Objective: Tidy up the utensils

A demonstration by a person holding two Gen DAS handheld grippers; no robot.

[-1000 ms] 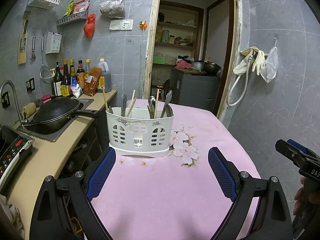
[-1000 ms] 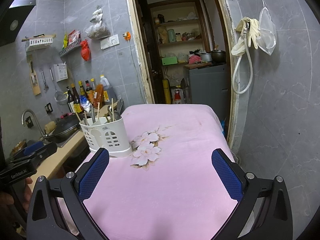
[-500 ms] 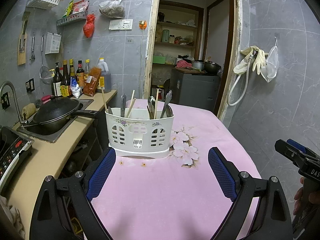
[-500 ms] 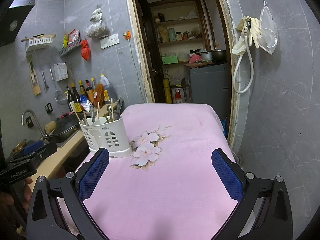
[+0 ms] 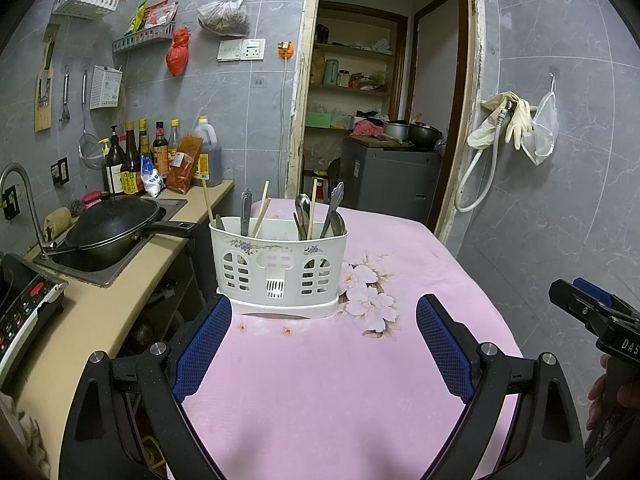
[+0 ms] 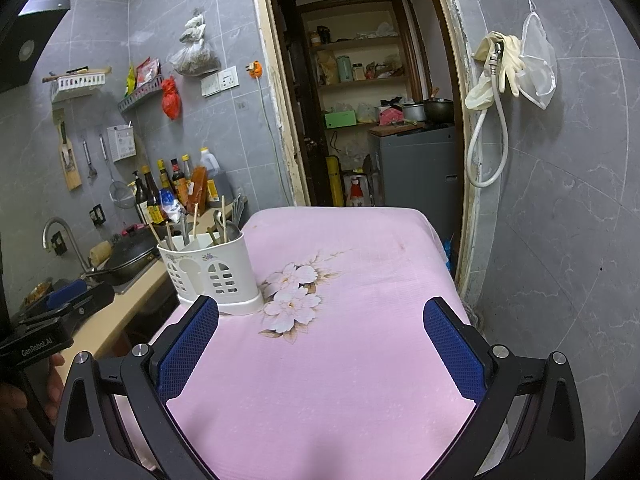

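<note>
A white plastic utensil holder [image 5: 279,268] with little window-shaped holes and a flower print stands upright on the table with the pink flowered cloth [image 5: 340,392], near the table's left edge, next to the big white flower printed on the cloth. Inside it stand silver metal spoons [image 5: 302,210] and thin wooden chopsticks [image 5: 261,209], handles and tips poking up over the rim; some lean to the side. The left gripper [image 5: 324,338], black with blue bumpy pads, hangs over the cloth just in front of the holder, its two fingers spread wide with nothing between them. The right gripper [image 6: 320,342] looks the same and is also spread wide and holding nothing; it sits over the middle of the cloth, with the holder off to its left. To the left of the table runs a tan kitchen counter [image 5: 100,312] with a black wok [image 5: 112,228] resting in the steel sink [image 5: 100,274], and dark sauce bottles [image 5: 132,160] stand in a row by the grey tiled wall.
</note>
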